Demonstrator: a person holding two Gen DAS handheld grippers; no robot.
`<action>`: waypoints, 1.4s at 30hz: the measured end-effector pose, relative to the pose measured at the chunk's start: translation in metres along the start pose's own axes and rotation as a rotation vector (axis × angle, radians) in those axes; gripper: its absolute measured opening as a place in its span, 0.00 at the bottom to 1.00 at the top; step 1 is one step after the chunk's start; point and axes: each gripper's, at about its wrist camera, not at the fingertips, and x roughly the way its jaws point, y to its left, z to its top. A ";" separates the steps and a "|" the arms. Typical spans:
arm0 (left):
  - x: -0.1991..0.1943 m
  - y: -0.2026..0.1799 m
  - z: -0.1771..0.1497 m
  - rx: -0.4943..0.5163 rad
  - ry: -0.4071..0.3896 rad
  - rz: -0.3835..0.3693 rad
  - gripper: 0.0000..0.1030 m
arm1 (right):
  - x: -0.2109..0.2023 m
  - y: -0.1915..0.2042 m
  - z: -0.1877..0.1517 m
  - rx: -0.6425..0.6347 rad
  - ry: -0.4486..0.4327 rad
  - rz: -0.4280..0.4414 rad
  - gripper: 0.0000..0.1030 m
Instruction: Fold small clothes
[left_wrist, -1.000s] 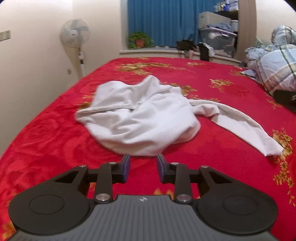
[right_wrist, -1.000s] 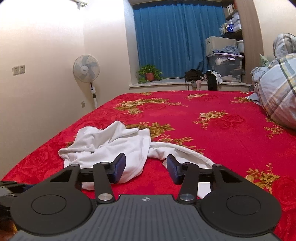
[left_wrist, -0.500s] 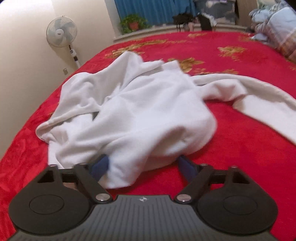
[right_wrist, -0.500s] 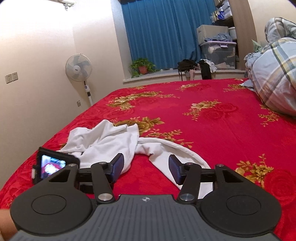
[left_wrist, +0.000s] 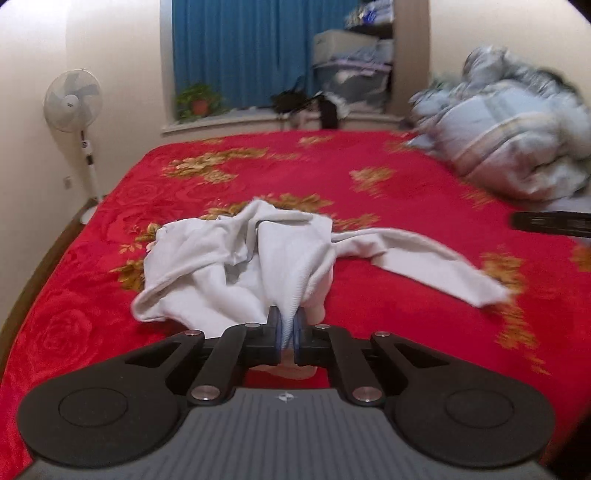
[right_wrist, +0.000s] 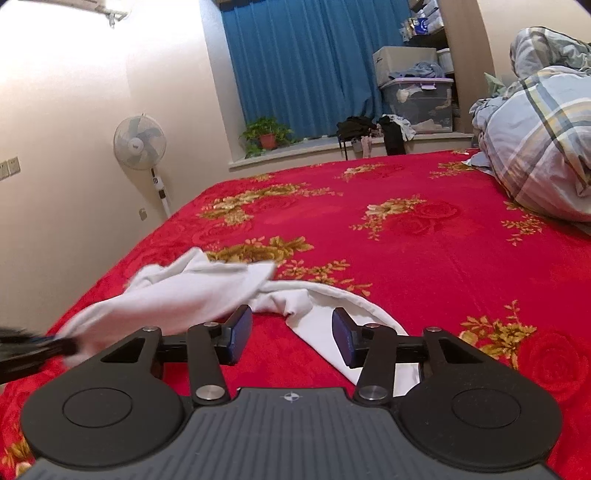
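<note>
White cotton, one garment (left_wrist: 236, 266), is lying crumpled on the near left part of the bed (left_wrist: 388, 192), one sleeve (left_wrist: 417, 258) trailing off to the right. The left tongs (left_wrist: 287, 330) are pinching a fold of its near edge, jaws nearly together with the cloth bunched between them and rising in a ridge ahead. These tongs are pointing level along the bed toward the window. The right tongs (right_wrist: 291, 334) are standing wide with nothing between the jaws, held low just over the red blanket, the sleeve (right_wrist: 332, 314) lying under and just past the pads (right_wrist: 242, 326). At the left edge of the right view the left tongs (right_wrist: 33, 350) are showing as a dark blur gripping the cloth. Beyond lie one plaid quilt (right_wrist: 535, 147), one fan (right_wrist: 138, 144), one potted plant (right_wrist: 267, 134) and one blue curtain (right_wrist: 306, 62).
</note>
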 end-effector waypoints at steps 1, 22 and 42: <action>-0.018 0.014 -0.005 -0.012 -0.008 -0.024 0.06 | -0.002 0.001 0.001 0.003 -0.009 0.000 0.47; 0.003 0.170 -0.067 -0.554 0.291 0.006 0.37 | 0.145 0.040 0.013 -0.117 0.170 0.189 0.48; 0.068 0.148 -0.086 -0.412 0.497 0.054 0.30 | 0.291 0.048 -0.029 -0.138 0.300 0.333 0.05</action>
